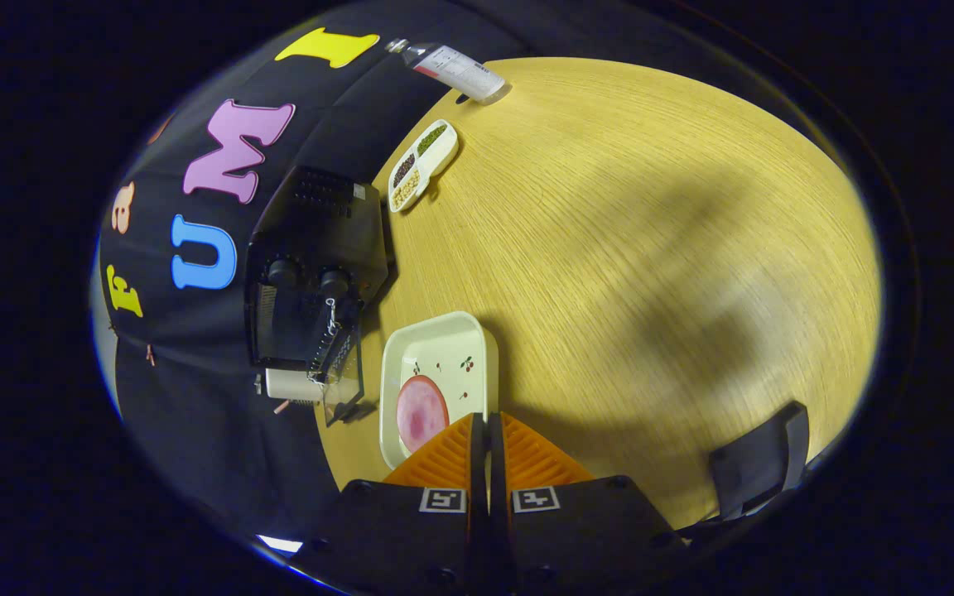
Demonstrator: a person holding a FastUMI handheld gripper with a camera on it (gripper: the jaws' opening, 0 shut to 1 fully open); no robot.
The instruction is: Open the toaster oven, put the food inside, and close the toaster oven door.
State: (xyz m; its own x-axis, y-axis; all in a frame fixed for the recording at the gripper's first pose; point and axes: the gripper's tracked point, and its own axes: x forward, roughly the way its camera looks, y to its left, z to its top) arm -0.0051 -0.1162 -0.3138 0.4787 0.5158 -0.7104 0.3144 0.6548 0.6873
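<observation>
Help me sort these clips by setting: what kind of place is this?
Probably a staged kitchen tabletop in a recording booth: a toaster oven with its door open, a plate of food and a divided dish on a wooden table. The gripper is shut.

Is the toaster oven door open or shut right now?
Open. The toaster oven has its glass door swung out toward the plate; the gripper is shut, empty.

No wording can be made out. The bottle (454, 68) lying at the desk's (651, 248) far edge carries a white label with print too small to read. Each of the fingers (518, 463) bears a square black-and-white marker, no letters.
</observation>
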